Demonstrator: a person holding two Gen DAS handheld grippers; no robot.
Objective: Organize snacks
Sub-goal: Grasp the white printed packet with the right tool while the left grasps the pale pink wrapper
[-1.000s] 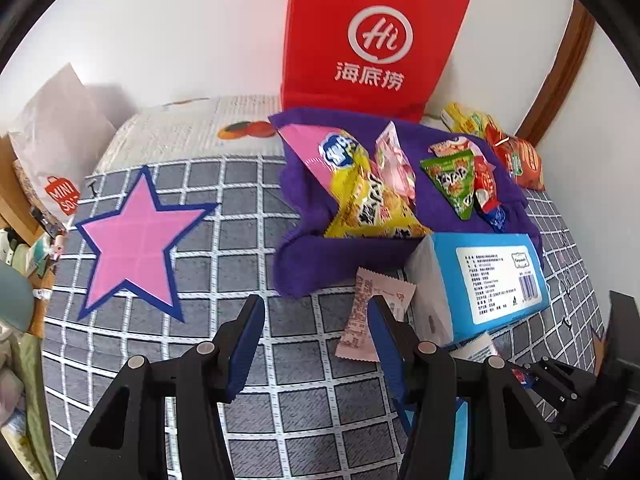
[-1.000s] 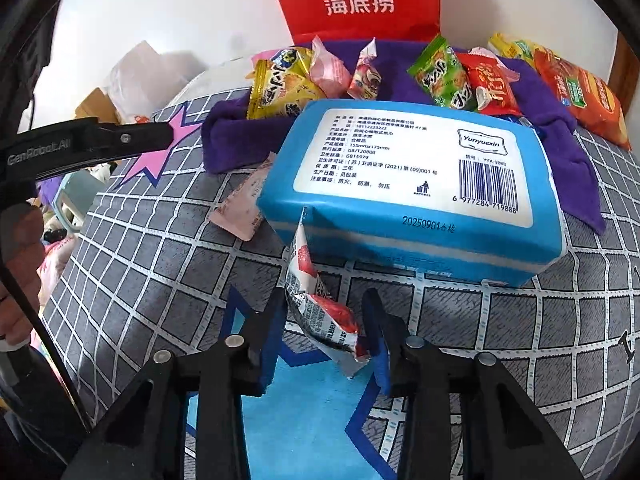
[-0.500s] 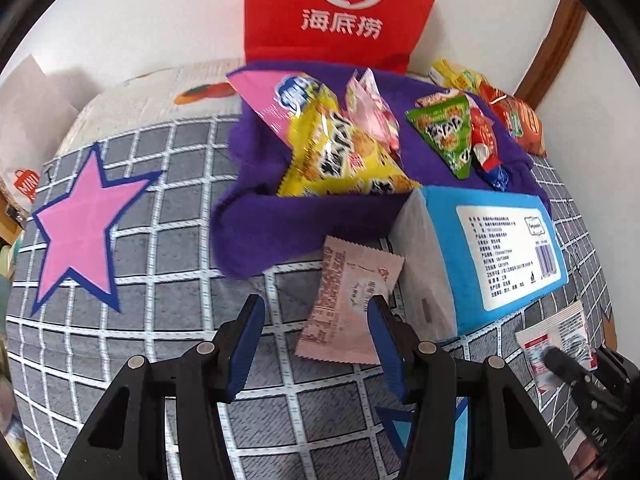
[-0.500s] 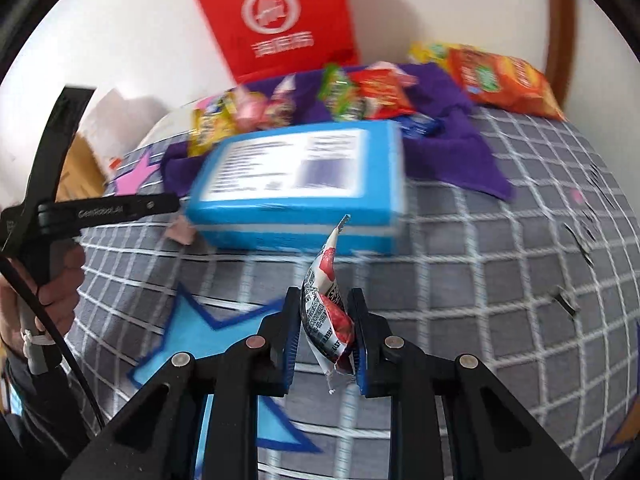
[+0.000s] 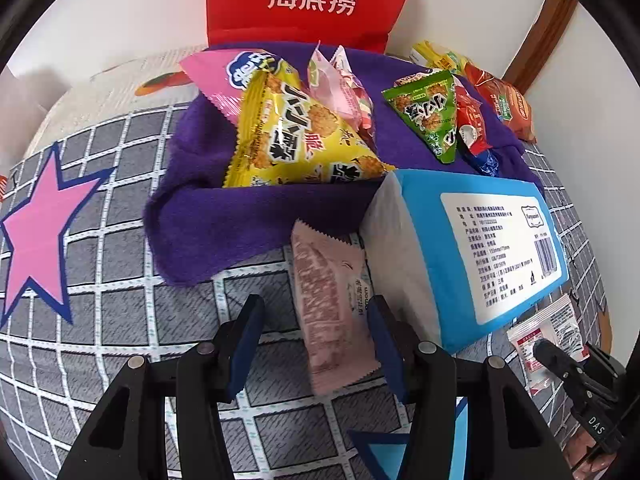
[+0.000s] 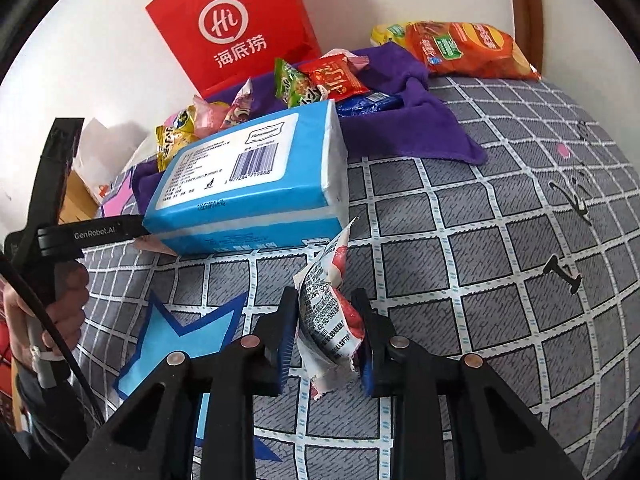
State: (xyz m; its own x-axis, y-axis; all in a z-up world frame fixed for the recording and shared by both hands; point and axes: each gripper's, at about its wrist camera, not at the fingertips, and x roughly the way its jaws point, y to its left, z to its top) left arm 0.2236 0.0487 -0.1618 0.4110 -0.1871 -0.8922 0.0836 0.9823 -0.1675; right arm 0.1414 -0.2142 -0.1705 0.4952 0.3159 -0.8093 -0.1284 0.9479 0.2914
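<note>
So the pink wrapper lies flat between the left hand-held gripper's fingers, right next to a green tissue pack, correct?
Not quite: the tissue pack is blue, not green, as the left wrist view shows. The pink wrapper does lie flat between the fingers of the left hand-held gripper, right beside that pack.

A home bedroom: checked bedsheet (image 6: 500, 240), wooden door frame (image 5: 544, 36), purple towel (image 5: 224, 216).

Red paper bag (image 5: 304, 0): top cut off by the frame. Tissue pack (image 6: 248, 184) hides most of the pink wrapper (image 6: 154, 245); label print illegible.
</note>
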